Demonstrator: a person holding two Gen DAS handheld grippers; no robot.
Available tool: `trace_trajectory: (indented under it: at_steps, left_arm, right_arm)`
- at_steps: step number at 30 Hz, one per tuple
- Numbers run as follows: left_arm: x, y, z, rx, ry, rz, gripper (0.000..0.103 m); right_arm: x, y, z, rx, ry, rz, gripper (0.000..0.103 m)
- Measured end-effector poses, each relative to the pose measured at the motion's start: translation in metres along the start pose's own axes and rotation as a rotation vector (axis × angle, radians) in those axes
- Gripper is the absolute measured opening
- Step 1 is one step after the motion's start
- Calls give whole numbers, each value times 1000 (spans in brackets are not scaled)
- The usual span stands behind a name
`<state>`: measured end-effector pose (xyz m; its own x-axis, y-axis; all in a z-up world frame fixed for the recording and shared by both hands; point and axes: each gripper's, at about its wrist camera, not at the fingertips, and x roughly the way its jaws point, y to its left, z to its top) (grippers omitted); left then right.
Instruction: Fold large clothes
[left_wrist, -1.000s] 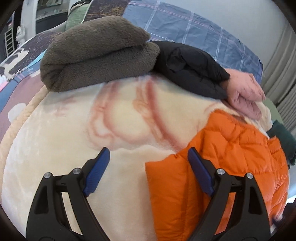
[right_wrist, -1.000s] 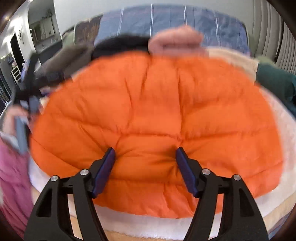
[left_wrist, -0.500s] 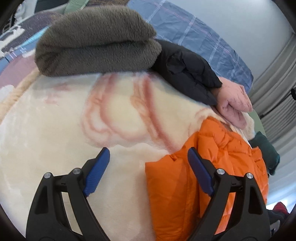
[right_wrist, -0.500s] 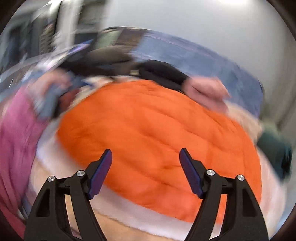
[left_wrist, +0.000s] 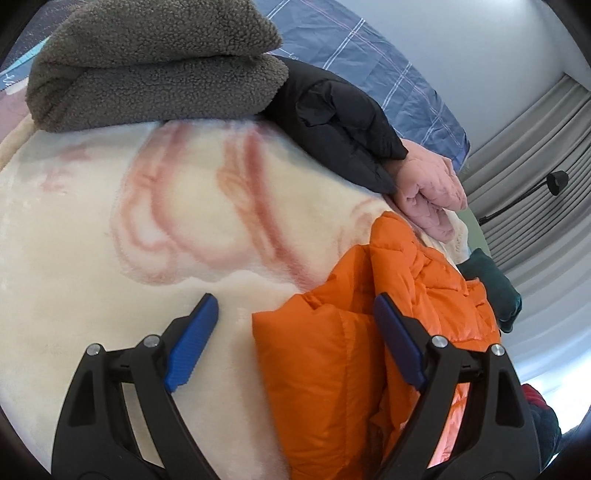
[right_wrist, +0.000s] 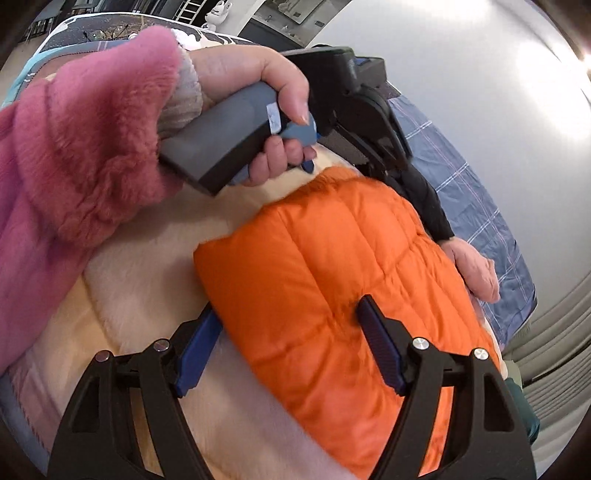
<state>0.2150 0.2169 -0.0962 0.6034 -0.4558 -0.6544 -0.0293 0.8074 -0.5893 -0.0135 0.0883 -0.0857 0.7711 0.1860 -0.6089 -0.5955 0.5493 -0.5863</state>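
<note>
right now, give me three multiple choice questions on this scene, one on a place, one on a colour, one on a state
1. Where does the grey fleece lie?
A. on the orange jacket
B. at the far edge of the cream blanket, beside the black jacket
C. between the left gripper's fingers

2. What colour is the jacket under the right gripper?
A. orange
B. green
C. white

3. How do the left gripper's jaws stand?
A. shut on the fleece
B. shut on the blanket
C. open, holding nothing

Answers:
1 B: the folded fleece sits at the far side of the blanket, touching the black jacket.
2 A: the quilted orange jacket fills the space at the right gripper.
3 C: the left gripper has its blue pads wide apart, over the blanket and the jacket's corner.
</note>
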Motion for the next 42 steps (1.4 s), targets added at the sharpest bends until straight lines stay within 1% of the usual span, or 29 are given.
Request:
trace_trajectory:
  at_steps: [1,2,3,4,6,7,9,10,12,16,17,21,25,32,38,40,42]
  left_arm:
    - [1,0,0,-2,3,-8,86]
    - [4,-1,0,-5,12,-26,85]
    - [6,-2,0,-3,22,-45,85]
    - [8,-3,-1,-1,32,-64,85]
    - [12,-5,0,2,43,-89,85]
    - [14,-5,0,-2,46,-102,85]
    - [14,-3,1,-19,51,-136,84]
    - [15,-1,2,-34,55,-165,83]
    - [14,3,3,-73,60,-231,82]
    - [8,6,4,-117,43,-319,82]
    - [8,5,4,-119,42,-332,82]
    - [8,3,3,-125,49,-372,82]
    - [6,4,5,-141,44,-415,83]
    - [1,2,5,-119,36,-413,83]
    - [0,8,5,-142,36,-435,83]
    - [0,8,5,-144,37,-456,84]
    - [-1,8,5,-144,36,-499,85]
  right_arm:
    - [3,2,3,-6,-4,-4,75]
    - [4,3,4,-10,-6,-5,70]
    - [9,3,6,-7,-1,3,63]
    - [9,3,5,2,1,8,59]
    - [11,-4,8,51,-2,5,34]
    - [10,-11,8,84,-4,12,31]
    - [7,-26,7,174,-14,59,22]
    - [6,-32,6,204,-19,77,22]
    - [6,-34,4,212,-19,89,21]
    - [5,-26,4,168,-24,57,22]
    - [6,-25,3,164,-25,54,22]
    - [13,-32,1,166,-24,63,24]
    - [14,-28,0,160,-23,61,25]
    - [14,-26,-1,163,-20,64,28]
    - [14,-28,-2,169,-20,67,28]
    - [14,-28,-2,172,-23,73,28]
    - [15,-29,-3,176,-20,78,29]
